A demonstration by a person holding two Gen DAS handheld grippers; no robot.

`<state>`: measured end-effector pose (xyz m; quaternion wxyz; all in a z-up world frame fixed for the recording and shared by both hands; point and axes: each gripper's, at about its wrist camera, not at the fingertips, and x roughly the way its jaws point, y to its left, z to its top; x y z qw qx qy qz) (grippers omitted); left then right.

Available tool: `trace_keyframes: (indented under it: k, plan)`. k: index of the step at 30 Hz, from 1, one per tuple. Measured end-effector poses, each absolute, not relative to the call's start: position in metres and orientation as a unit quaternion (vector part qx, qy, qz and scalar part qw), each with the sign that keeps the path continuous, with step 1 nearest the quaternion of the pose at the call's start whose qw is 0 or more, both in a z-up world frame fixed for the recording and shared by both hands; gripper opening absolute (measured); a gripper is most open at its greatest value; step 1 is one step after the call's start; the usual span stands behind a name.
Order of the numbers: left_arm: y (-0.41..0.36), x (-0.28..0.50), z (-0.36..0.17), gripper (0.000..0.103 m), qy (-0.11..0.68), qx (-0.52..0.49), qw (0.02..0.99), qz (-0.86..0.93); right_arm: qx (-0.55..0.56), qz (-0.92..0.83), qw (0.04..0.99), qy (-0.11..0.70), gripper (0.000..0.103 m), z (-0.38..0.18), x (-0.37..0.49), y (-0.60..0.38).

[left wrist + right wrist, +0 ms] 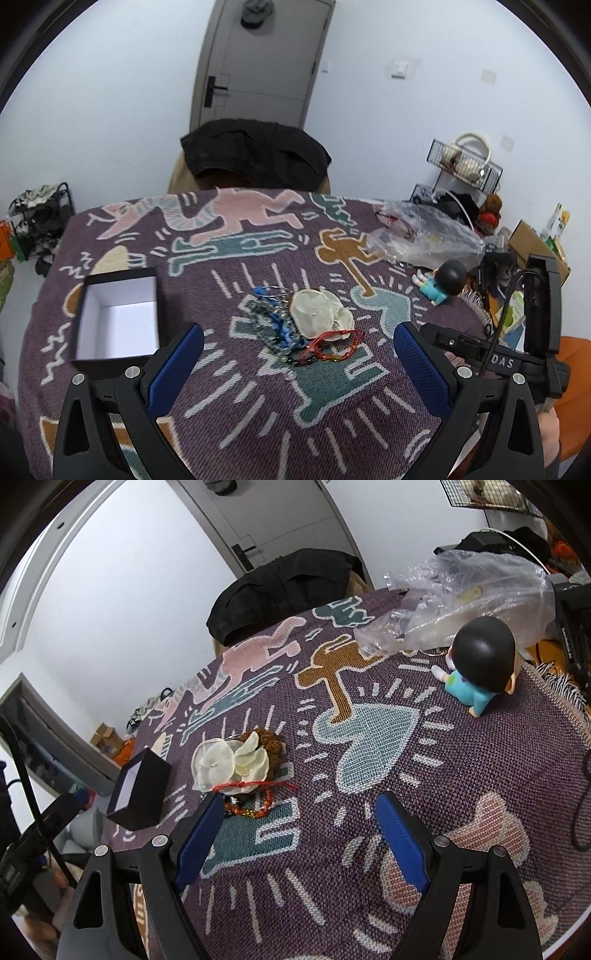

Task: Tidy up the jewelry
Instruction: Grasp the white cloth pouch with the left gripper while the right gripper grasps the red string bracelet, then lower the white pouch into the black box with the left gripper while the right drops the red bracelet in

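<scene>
The left gripper (pixel 299 354) and right gripper (pixel 299 834) are both hovering with jaws apart, gripping nothing. The jewelry pile (pixel 306 325) is lying mid-counter, the open box (pixel 118 317) sitting near the counter's left edge.

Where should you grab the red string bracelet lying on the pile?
Probably the thin red cord where it stretches across the near edge of the white shells. There it sits raised and free of the bead tangle. Come from above on the near side, one finger on each side of the cord, so the shells and beads stay put. Both tools are open and empty.
</scene>
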<state>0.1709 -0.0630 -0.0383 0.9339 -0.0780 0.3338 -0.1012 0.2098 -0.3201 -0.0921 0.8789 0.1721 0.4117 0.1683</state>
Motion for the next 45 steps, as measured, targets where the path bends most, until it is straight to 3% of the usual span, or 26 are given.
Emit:
trace_keyframes:
  k: [4,9,14,18,21,25,28,45]
  plan:
    - [-0.074,0.191,-0.049,0.102,0.352,-0.076,0.926,-0.111,0.177,0.165,0.875,0.419,0.084,-0.099,0.216,-0.321]
    - [-0.084,0.217,-0.067,0.083,0.378,-0.067,0.917,-0.107,0.176,0.165,0.876,0.417,0.083,-0.107,0.223,-0.321]
    - [-0.081,0.243,-0.089,0.068,0.412,-0.089,0.901,-0.104,0.187,0.191,0.86,0.434,0.058,-0.12,0.234,-0.315]
    - [-0.079,0.258,-0.102,0.057,0.433,-0.114,0.888,-0.11,0.206,0.208,0.841,0.454,0.05,-0.133,0.244,-0.31]
    - [-0.079,0.265,-0.107,0.041,0.442,-0.124,0.881,-0.113,0.21,0.217,0.835,0.461,0.045,-0.138,0.247,-0.304]
    - [-0.08,0.264,-0.106,0.009,0.436,-0.126,0.883,-0.115,0.214,0.222,0.829,0.466,0.045,-0.142,0.249,-0.3]
    - [-0.08,0.262,-0.103,0.002,0.432,-0.121,0.887,-0.115,0.218,0.224,0.827,0.467,0.045,-0.142,0.249,-0.299]
    - [-0.066,0.236,-0.043,0.001,0.367,-0.115,0.914,-0.131,0.151,0.213,0.841,0.473,0.046,-0.139,0.262,-0.254]
